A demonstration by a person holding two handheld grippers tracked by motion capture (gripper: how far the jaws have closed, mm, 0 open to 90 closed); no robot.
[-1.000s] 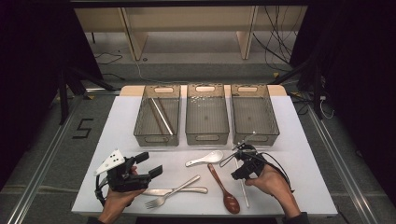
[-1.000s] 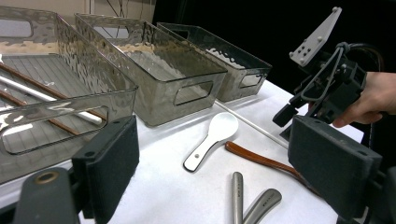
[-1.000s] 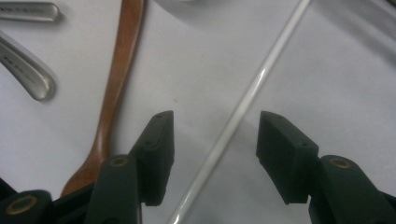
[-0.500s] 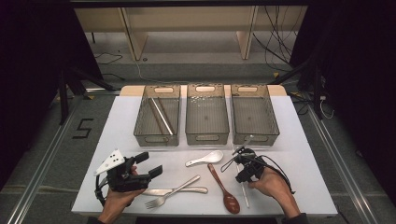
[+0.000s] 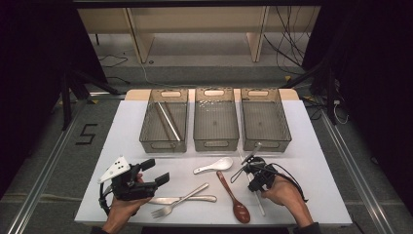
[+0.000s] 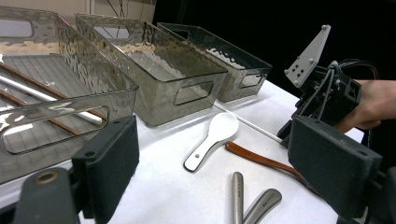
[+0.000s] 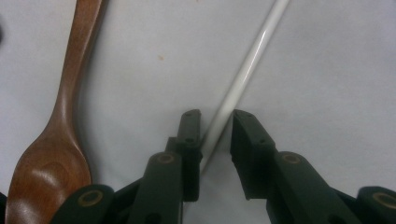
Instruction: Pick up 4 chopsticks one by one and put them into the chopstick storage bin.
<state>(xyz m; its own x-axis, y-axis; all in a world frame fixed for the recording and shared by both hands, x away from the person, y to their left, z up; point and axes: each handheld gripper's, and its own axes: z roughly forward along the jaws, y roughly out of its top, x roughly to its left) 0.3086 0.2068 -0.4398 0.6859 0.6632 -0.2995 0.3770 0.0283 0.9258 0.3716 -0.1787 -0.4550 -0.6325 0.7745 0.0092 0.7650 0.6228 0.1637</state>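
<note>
The right hand-held gripper (image 7: 215, 125) points down at the desk (image 5: 316, 170), its jaws just closing around a white chopstick (image 7: 243, 79) lying beside the wooden spoon (image 7: 60, 121), with a gap still on one side. The left hand-held gripper (image 6: 210, 172) sits wide open, holding nothing.

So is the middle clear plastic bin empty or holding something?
Empty: the middle clear plastic bin shows only its bare ribbed floor.
</note>
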